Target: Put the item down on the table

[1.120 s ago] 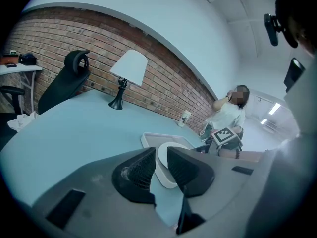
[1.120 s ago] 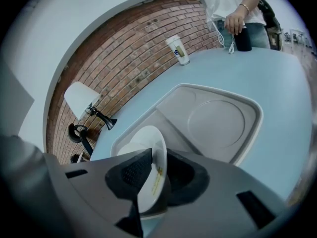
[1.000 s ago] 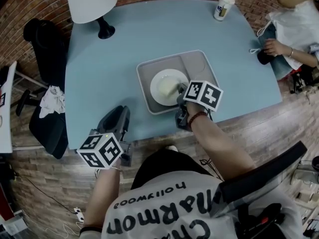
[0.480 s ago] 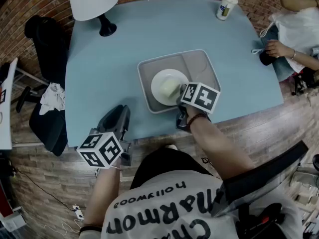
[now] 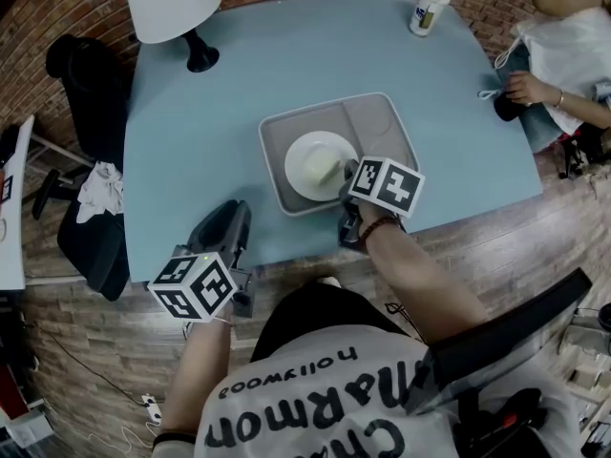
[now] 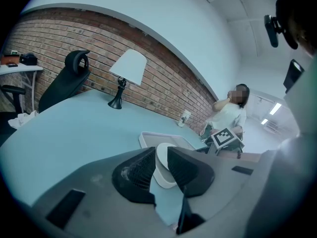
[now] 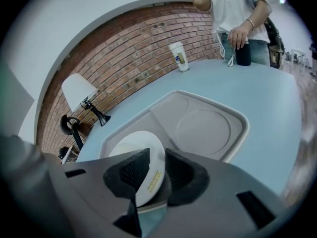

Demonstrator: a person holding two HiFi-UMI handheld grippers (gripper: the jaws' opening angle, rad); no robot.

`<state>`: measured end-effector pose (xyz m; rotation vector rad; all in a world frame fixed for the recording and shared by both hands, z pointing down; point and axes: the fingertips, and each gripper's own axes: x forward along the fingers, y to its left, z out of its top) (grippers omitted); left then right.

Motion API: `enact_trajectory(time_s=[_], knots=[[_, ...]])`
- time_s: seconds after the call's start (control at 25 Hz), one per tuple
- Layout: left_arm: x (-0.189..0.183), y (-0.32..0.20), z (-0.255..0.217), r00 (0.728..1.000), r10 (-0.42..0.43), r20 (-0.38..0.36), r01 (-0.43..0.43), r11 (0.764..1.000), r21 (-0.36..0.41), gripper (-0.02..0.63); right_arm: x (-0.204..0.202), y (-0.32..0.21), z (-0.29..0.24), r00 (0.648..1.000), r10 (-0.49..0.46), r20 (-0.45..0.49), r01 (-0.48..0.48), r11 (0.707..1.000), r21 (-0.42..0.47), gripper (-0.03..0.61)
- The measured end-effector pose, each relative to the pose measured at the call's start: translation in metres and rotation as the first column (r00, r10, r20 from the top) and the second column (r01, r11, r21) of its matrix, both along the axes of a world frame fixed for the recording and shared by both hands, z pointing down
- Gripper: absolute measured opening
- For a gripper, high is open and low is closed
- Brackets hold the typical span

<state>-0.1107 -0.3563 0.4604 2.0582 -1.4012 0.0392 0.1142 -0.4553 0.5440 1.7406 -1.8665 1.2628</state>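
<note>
Plate [image 7: 141, 155], white and round, lay over the left compartment of a grey tray [image 5: 382, 122]. Its near rim was pinched between the right gripper's [image 7: 157, 175] jaws and seemed tipped up; whether its far edge touched the tray was unclear. A pale patch on it could not be identified. From above, the marker cube hid that gripper's jaws. The tray sat near the front edge of a blue table [image 5: 286, 55]. The left gripper [image 6: 159, 170] hovered at that edge, jaws slightly parted, empty. A lamp [image 5: 177, 8] and paper cup [image 5: 429, 9] stood far back.
</note>
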Motion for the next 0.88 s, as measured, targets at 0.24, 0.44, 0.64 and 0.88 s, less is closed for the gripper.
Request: enact_trajectory(time_s=[0.24, 0.44, 0.64, 0.88], knots=[[0.007, 0.000, -0.007, 1.000, 0.016, -0.004, -0.016, 1.000, 0.018, 0.077, -0.002, -0.001, -0.023, 1.000, -0.028, 0.010, 0.027, 0.997, 0.067, 0.101], [0.012, 0.005, -0.012, 0.999, 0.037, -0.001, -0.037, 0.999, 0.031, 0.077, -0.008, 0.009, -0.045, 0.995, -0.073, 0.064, 0.063, 0.987, 0.150, 0.063], [0.016, 0.012, -0.023, 0.998, 0.068, 0.001, -0.068, 0.996, 0.053, 0.077, -0.017, 0.030, -0.064, 0.983, -0.147, 0.106, 0.121, 0.968, 0.219, 0.055], [0.021, 0.024, -0.034, 0.994, 0.111, 0.004, -0.111, 0.991, 0.074, 0.077, -0.031, 0.067, -0.091, 0.958, -0.236, 0.165, 0.176, 0.933, 0.313, 0.055]])
